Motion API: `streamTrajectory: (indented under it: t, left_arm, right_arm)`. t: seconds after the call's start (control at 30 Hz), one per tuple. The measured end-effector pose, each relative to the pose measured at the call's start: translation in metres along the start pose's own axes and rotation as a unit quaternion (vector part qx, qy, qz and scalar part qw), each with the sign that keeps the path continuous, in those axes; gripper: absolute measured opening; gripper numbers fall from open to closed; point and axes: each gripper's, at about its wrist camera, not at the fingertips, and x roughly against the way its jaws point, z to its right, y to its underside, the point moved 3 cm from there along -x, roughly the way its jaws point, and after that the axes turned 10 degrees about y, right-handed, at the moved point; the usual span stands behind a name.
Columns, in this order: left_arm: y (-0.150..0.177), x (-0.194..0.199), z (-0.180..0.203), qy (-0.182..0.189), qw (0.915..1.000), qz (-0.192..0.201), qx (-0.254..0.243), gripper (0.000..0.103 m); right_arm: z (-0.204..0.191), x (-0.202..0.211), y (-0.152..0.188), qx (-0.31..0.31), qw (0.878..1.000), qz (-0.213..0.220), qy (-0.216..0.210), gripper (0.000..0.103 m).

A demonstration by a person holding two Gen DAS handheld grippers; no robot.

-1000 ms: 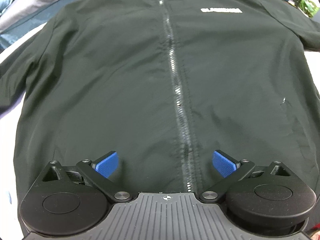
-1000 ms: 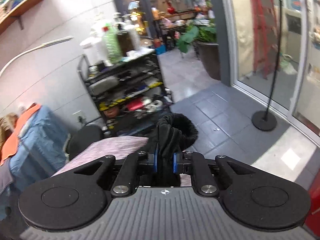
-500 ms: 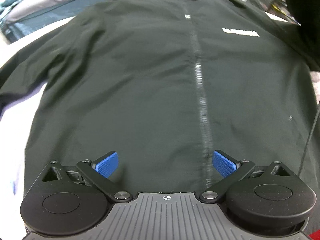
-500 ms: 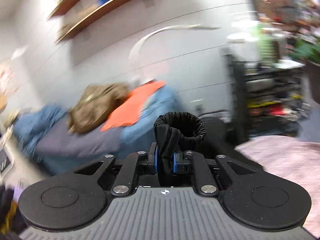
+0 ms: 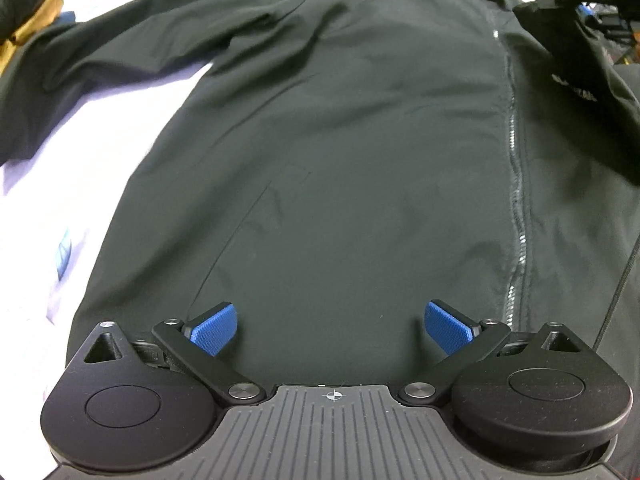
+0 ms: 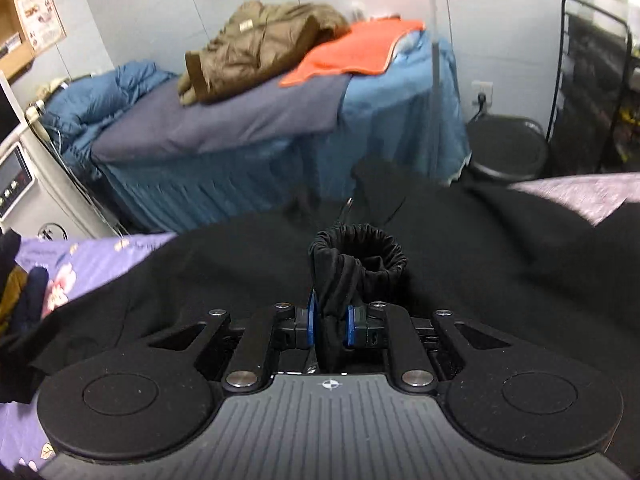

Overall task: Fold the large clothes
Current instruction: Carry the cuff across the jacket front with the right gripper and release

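A large black zip jacket (image 5: 340,152) lies front up on a pale floral sheet (image 5: 120,120), its left sleeve (image 5: 120,52) stretched out to the side. My left gripper (image 5: 331,326) is open and empty, hovering low over the jacket's hem left of the zipper (image 5: 516,184). My right gripper (image 6: 331,322) is shut on the black elastic sleeve cuff (image 6: 360,256) and holds it above the jacket body (image 6: 480,240). It also shows in the left wrist view (image 5: 580,0) at the top right, with the sleeve draped from it.
A blue-covered bed (image 6: 280,132) with a brown jacket (image 6: 260,44) and an orange cloth (image 6: 356,48) stands beyond the work surface. A black stool (image 6: 508,152) and a wire rack (image 6: 596,92) are at the right. Dark and mustard clothes (image 5: 28,20) lie at the far left.
My right gripper swung round from facing the room to over the jacket, carrying the cuff inward. My left gripper shifted left of the zipper, still open.
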Motion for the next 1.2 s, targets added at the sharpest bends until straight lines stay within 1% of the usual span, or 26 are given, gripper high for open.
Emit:
streamTrajectory:
  t: [0.1, 0.17, 0.2, 0.23, 0.3, 0.33, 0.37, 0.4, 0.43, 0.5, 0.6, 0.67, 0.73, 0.77, 0.87, 0.93, 0.97, 1.07, 1.13, 1.17, 1.2]
  left_arm:
    - [0.001, -0.001, 0.001, 0.002, 1.0000, -0.001, -0.006, 0.103]
    - [0.000, 0.000, 0.006, 0.006, 0.9999, -0.001, -0.009, 0.103]
    - [-0.002, -0.001, 0.009, 0.009, 0.9999, 0.000, -0.011, 0.103]
    - [-0.003, 0.000, 0.013, 0.011, 0.9999, 0.000, -0.012, 0.103]
    - [-0.006, -0.001, 0.018, 0.014, 0.9998, 0.001, -0.017, 0.103]
    - [-0.008, -0.003, 0.021, 0.014, 0.9997, 0.000, -0.020, 0.103]
    - [-0.011, -0.004, 0.024, 0.014, 0.9996, -0.002, -0.024, 0.103]
    - [-0.014, -0.006, 0.027, 0.014, 0.9995, -0.003, -0.030, 0.103]
    - [-0.019, -0.008, 0.030, 0.014, 0.9992, -0.003, -0.037, 0.103]
    - [-0.029, -0.009, 0.038, 0.007, 0.9983, 0.003, -0.058, 0.103]
    - [-0.057, -0.009, 0.056, 0.003, 0.9949, 0.027, -0.097, 0.103]
    - [-0.081, -0.010, 0.074, 0.013, 0.9912, 0.048, -0.123, 0.103]
    - [-0.107, -0.013, 0.095, 0.027, 0.9861, 0.069, -0.149, 0.103]
    - [-0.120, -0.016, 0.109, 0.034, 0.9829, 0.078, -0.163, 0.103]
    - [-0.155, -0.030, 0.150, 0.051, 0.9732, 0.090, -0.206, 0.103]
    - [-0.171, -0.042, 0.175, 0.055, 0.9671, 0.093, -0.230, 0.103]
    - [-0.179, -0.051, 0.186, 0.054, 0.9642, 0.093, -0.242, 0.103]
    - [-0.193, -0.077, 0.208, 0.044, 0.9590, 0.077, -0.269, 0.103]
    - [-0.197, -0.101, 0.217, 0.029, 0.9554, 0.050, -0.290, 0.103]
    - [-0.197, -0.115, 0.219, 0.013, 0.9530, 0.030, -0.301, 0.103]
    - [-0.195, -0.126, 0.221, 0.001, 0.9503, 0.020, -0.311, 0.103]
  right_arm:
    - [-0.013, -0.007, 0.011, 0.004, 1.000, -0.003, -0.003, 0.018]
    - [-0.026, -0.015, 0.011, 0.024, 1.000, 0.001, -0.005, 0.027]
    - [-0.031, -0.020, 0.013, 0.040, 0.999, 0.005, 0.000, 0.040]
    - [-0.035, -0.025, 0.013, 0.056, 0.998, 0.006, 0.005, 0.066]
    - [-0.041, -0.030, 0.018, 0.068, 0.998, -0.003, 0.017, 0.091]
    - [-0.041, -0.028, 0.020, 0.062, 0.998, -0.009, 0.018, 0.090]
    - [-0.041, -0.025, 0.022, 0.053, 0.998, -0.014, 0.006, 0.090]
    - [-0.039, -0.018, 0.026, 0.049, 0.999, -0.015, -0.016, 0.090]
    - [-0.036, -0.010, 0.030, 0.047, 0.998, -0.010, -0.033, 0.090]
    - [-0.025, 0.010, 0.040, 0.047, 0.998, 0.007, -0.032, 0.094]
    - [0.001, 0.028, 0.057, 0.052, 0.999, 0.017, -0.004, 0.095]
    - [0.022, 0.034, 0.069, 0.069, 0.997, 0.016, 0.037, 0.094]
    - [0.047, 0.037, 0.077, 0.081, 0.993, 0.016, 0.088, 0.087]
    - [0.059, 0.038, 0.080, 0.082, 0.991, 0.017, 0.104, 0.087]
    - [0.086, 0.038, 0.087, 0.078, 0.988, 0.020, 0.129, 0.087]
    - [0.096, 0.032, 0.089, 0.084, 0.986, 0.004, 0.143, 0.087]
    - [0.100, 0.029, 0.091, 0.085, 0.985, -0.004, 0.148, 0.087]
    - [0.105, 0.025, 0.096, 0.080, 0.985, -0.002, 0.156, 0.087]
    - [0.105, 0.022, 0.098, 0.057, 0.984, 0.002, 0.166, 0.087]
    - [0.107, 0.021, 0.101, 0.044, 0.984, 0.001, 0.170, 0.088]
    - [0.108, 0.018, 0.104, 0.032, 0.984, -0.001, 0.175, 0.089]
